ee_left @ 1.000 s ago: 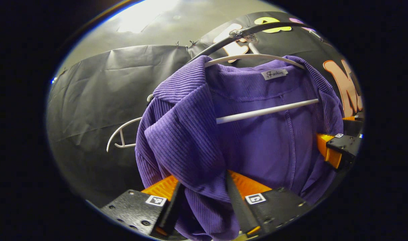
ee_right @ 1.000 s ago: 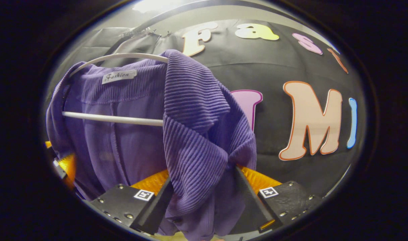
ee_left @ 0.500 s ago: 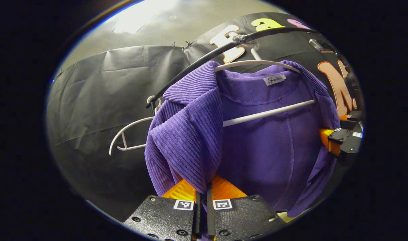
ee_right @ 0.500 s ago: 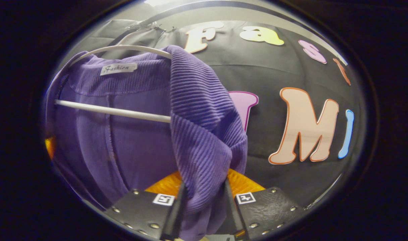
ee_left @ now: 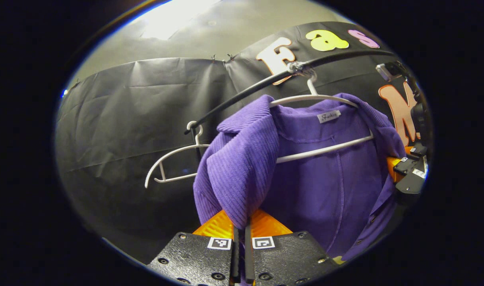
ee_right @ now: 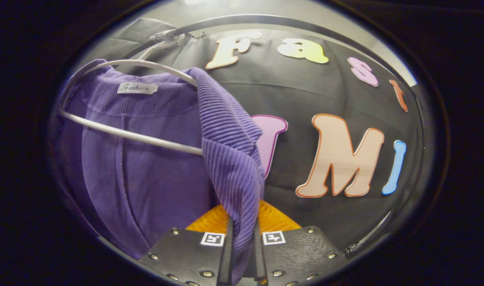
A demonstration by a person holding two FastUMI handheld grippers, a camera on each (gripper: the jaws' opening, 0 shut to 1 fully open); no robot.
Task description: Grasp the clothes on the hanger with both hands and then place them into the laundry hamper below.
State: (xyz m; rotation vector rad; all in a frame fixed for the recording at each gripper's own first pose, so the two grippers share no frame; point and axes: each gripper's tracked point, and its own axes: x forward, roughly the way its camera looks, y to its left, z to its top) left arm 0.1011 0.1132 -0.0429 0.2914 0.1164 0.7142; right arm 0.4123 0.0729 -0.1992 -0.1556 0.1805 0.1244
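Garment: purple ribbed shirt [ee_left: 242, 174], hung on a white hanger [ee_left: 325, 149]; its open front faces both cameras, a sewn label at the inside of the collar. In the right gripper view the shirt [ee_right: 154, 159] fills the left half.
Hanger: white, its hook over a dark rail [ee_left: 266, 81]; the crossbar runs behind the two front edges of the shirt. In the right gripper view the hanger [ee_right: 130, 135] tilts down to the right.
Left gripper [ee_left: 240, 238]: fingers drawn nearly together, pinching the ribbed front edge of the shirt — the fold comes down from the hanger's shoulder straight into the narrow gap.
Right gripper [ee_right: 242, 242]: fingers close together, clamped on the other ribbed front edge, which hangs into the gap. In the left gripper view it sits at the far right [ee_left: 405, 171], against the shirt's edge.
Second hanger [ee_left: 174, 167]: white, bare, on the same rail, just left of the shirt.
Backdrop: black cloth wall [ee_left: 126, 119] — pale ceiling [ee_left: 210, 35] above it.
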